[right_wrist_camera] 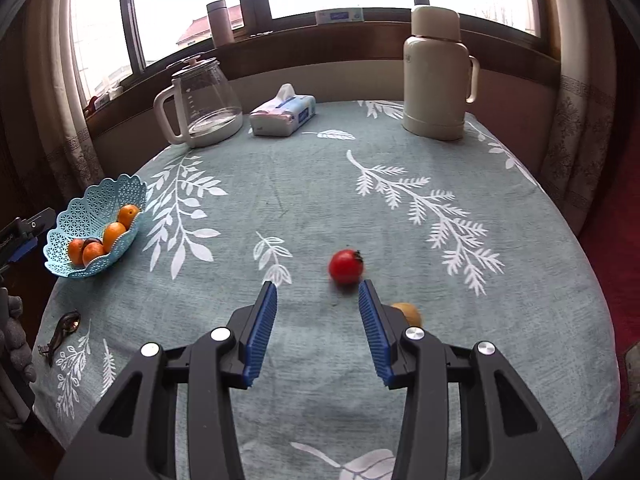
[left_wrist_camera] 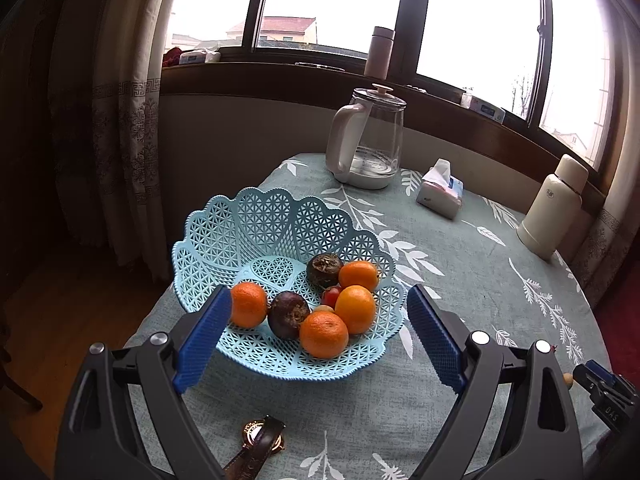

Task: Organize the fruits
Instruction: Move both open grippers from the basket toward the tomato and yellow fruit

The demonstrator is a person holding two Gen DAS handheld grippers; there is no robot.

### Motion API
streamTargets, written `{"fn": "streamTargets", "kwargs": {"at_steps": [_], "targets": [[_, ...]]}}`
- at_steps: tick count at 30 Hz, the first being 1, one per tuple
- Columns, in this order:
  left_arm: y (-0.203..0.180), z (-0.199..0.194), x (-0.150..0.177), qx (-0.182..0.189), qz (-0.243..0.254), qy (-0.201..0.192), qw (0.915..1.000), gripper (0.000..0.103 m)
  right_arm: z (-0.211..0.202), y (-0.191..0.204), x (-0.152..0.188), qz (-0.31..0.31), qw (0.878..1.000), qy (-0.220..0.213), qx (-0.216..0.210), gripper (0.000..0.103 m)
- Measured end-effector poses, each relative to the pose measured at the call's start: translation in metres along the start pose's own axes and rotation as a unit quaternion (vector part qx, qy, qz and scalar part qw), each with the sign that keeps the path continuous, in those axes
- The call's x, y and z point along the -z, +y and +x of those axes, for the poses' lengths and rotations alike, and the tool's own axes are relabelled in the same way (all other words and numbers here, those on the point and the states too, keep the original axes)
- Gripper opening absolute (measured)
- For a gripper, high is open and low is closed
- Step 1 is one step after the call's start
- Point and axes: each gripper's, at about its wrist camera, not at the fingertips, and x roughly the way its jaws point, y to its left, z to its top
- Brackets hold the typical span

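Both claws gape wide, holding nothing: right claw (right_wrist_camera: 318, 294) near the blurred tomato (right_wrist_camera: 346, 266), a yellowish fruit (right_wrist_camera: 409, 313) half hidden behind its finger; left claw (left_wrist_camera: 318, 310) faces the basket (left_wrist_camera: 256, 220)

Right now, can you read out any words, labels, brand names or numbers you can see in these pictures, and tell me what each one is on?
"DAS": white letters on the dark gripper body at the right edge of the left wrist view; possibly partial.
Cream thermos: small logo, too small to read.
Tissue pack: blue printing, blurred.
Box on the windowsill: label unreadable.
Watch: dial markings too small to read.
Nothing else legible.
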Motion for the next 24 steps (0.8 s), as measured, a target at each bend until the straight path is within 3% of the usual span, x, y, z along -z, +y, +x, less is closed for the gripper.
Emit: {"fn": "streamTargets", "kwargs": {"at_steps": [7, 24], "targets": [[-0.018, 0.000, 0.006, 0.003, 0.026, 0.003, 0.9997, 0.090, 0.004, -0.040, 0.014, 0.028, 0.999, 0.022, 0.022, 0.043], [-0.059, 0.008, 0.014, 0.015, 0.066, 0.022, 0.9975, 0.090, 0.043, -0.057, 0.013, 0.041, 0.997, 0.072, 0.005, 0.042]]}}
